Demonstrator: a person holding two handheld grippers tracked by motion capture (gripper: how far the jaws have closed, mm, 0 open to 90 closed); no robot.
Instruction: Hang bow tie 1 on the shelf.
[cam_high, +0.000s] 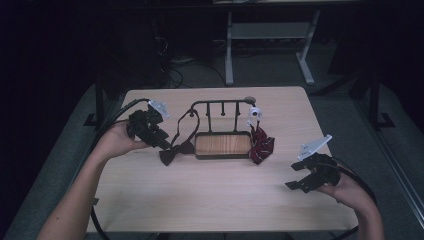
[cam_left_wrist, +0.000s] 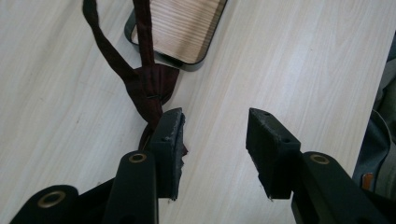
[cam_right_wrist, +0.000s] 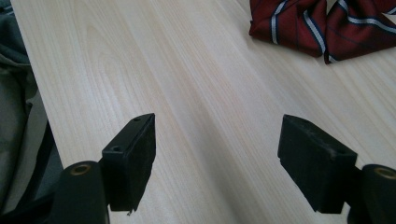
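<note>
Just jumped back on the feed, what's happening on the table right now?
A person works two grippers at a table with a small hanger rack. The left gripper sits at the dark bow tie, whose strap hangs from the rack; its jaws are apart, one pad against the bow's edge, not clamping it. The striped bow tie lies by the rack's right end. The right gripper hovers open over bare tabletop, holding nothing.

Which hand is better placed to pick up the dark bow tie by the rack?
Left. The left tool is right at the dark bow tie, open. The right tool sits far across the table.
</note>
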